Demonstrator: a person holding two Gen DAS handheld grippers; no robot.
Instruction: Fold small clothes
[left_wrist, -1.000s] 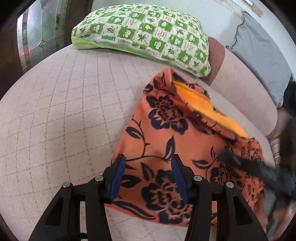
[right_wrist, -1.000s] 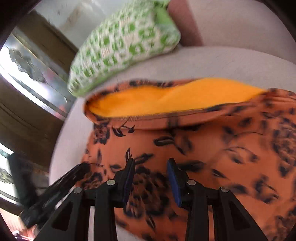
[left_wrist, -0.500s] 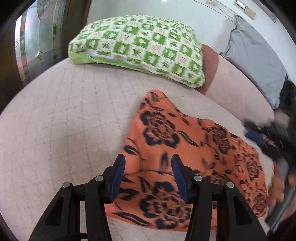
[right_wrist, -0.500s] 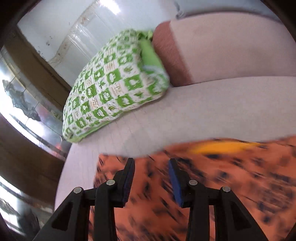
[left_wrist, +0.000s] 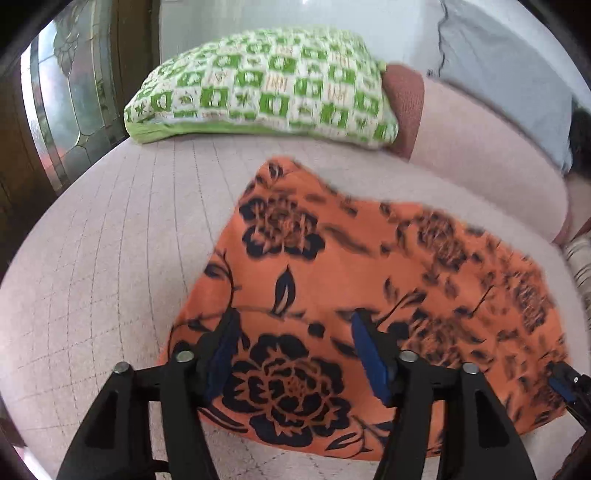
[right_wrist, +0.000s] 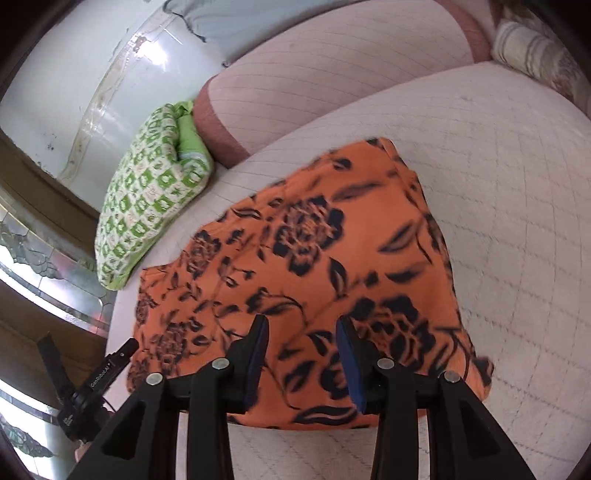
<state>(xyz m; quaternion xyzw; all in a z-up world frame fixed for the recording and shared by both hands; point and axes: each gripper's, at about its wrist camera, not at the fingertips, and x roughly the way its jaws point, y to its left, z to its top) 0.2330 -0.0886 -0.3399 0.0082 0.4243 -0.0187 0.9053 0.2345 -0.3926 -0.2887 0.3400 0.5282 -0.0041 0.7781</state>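
Note:
An orange cloth with dark flowers (left_wrist: 354, 280) lies folded flat on the pale quilted couch seat (left_wrist: 110, 240); it also shows in the right wrist view (right_wrist: 314, 273). My left gripper (left_wrist: 293, 332) is open and empty, hovering over the cloth's near left part. My right gripper (right_wrist: 301, 336) is open and empty, hovering over the cloth's near edge. The tip of the right gripper shows at the left view's lower right edge (left_wrist: 569, 387). The left gripper shows at the right view's lower left (right_wrist: 96, 380).
A green and white checked pillow (left_wrist: 266, 85) lies at the far end of the seat, also in the right wrist view (right_wrist: 147, 206). The couch backrest (left_wrist: 480, 147) runs along the right. A striped cushion (right_wrist: 532, 55) sits at the far corner. A glass-panelled door (left_wrist: 62, 99) stands at the left.
The raised flap with the plain orange inside has been laid down, so the cloth now lies flat. Both grippers have pulled back and up, open and empty.

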